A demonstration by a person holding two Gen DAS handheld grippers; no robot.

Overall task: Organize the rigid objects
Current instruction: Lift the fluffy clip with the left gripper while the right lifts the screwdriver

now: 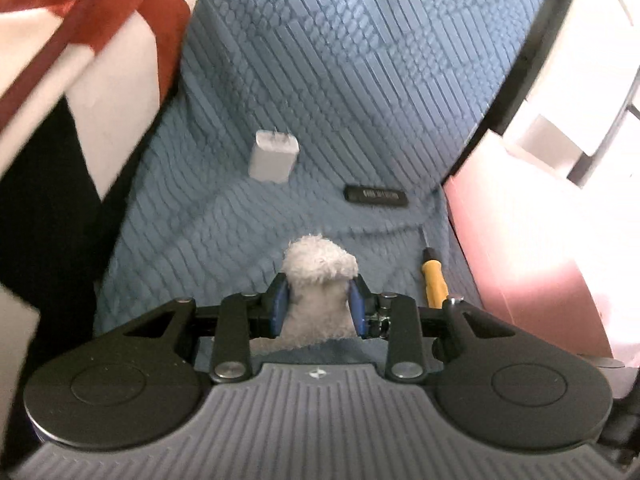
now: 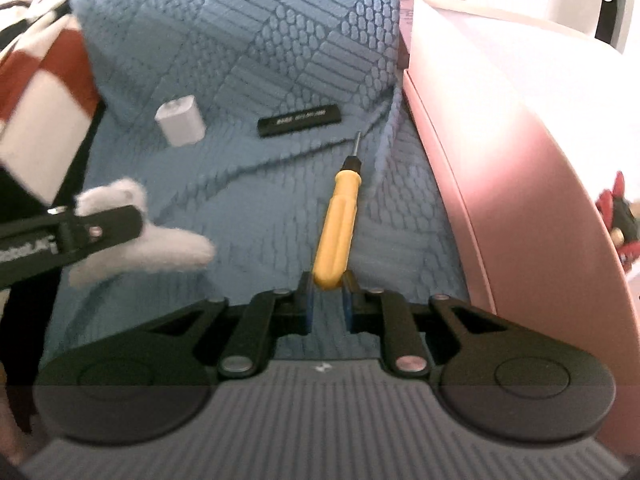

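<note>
My left gripper (image 1: pixel 320 300) is shut on a white fluffy plush toy (image 1: pixel 318 268) and holds it above the blue textured blanket (image 1: pixel 340 80); the toy also shows in the right wrist view (image 2: pixel 168 246). My right gripper (image 2: pixel 328 300) has its jaws around the butt end of a yellow-handled screwdriver (image 2: pixel 338 216) that lies on the blanket; the jaws look slightly apart from the handle. A white charger plug (image 1: pixel 274 156) and a black flat stick (image 1: pixel 376 196) lie further ahead.
A pink box (image 2: pixel 500 160) stands along the right side, with a small red and black item (image 2: pixel 618 216) inside it. A red, white and black cloth (image 1: pixel 80 60) lies at the left.
</note>
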